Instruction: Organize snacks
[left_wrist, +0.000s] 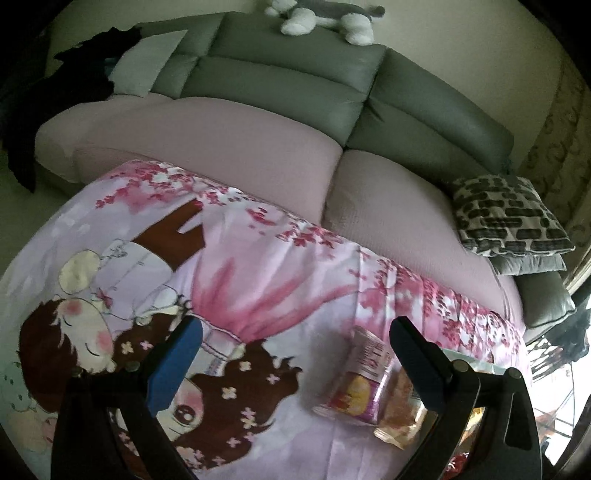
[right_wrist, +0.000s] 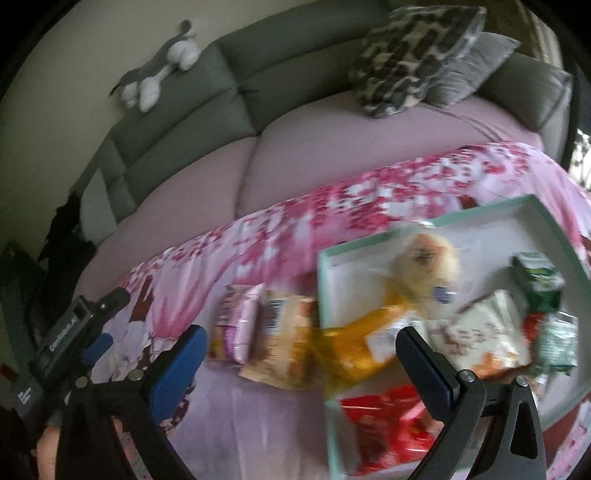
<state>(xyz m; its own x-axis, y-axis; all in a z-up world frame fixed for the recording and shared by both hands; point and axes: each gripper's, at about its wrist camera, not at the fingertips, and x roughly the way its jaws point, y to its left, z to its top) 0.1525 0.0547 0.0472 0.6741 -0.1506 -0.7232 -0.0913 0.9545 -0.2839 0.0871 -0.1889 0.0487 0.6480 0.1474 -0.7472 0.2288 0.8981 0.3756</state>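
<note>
- While both tools hover over the cloth-covered tabletop (left_wrist: 280, 295), the left hand-held gripper (left_wrist: 295, 354) has its fingers spread wide, with nothing between them.
- Its blue-padded finger (left_wrist: 173, 365) hangs above the cartoon print on the pink cloth; its black finger (left_wrist: 417, 365) stands just beside two snack packs.
- Those packs lie flat on the cloth, touching side by side: a pink-and-purple pack (left_wrist: 358, 380) and a tan pack (left_wrist: 399, 413) partly hidden behind the black finger.
- From the right wrist view, the right hand-held gripper (right_wrist: 299, 358) is likewise spread, gripping nothing.
- Between its fingers in the view lies a yellow-orange pack (right_wrist: 351, 343), blurred, draped over the left rim of a shallow mint-edged box (right_wrist: 546, 225) so that part is inside and part outside.
- Left of the box, on the cloth, the pink-and-purple pack (right_wrist: 236, 325) and the tan pack (right_wrist: 284, 339) sit touching; the tan one is nearest the box.
- Inside the box lie a pale round-patterned pack (right_wrist: 428, 258), a white pack (right_wrist: 484, 332), green packs (right_wrist: 539, 284) at the right wall, and red packs (right_wrist: 384, 424) near the front corner.
- The left tool's body (right_wrist: 70, 339) shows at the left edge of that view, well apart from the box.
- Behind the tabletop stands a grey sofa (left_wrist: 288, 88) with pink seat cushions, a patterned pillow (left_wrist: 509, 214) and a plush toy (left_wrist: 325, 18) on its backrest.
</note>
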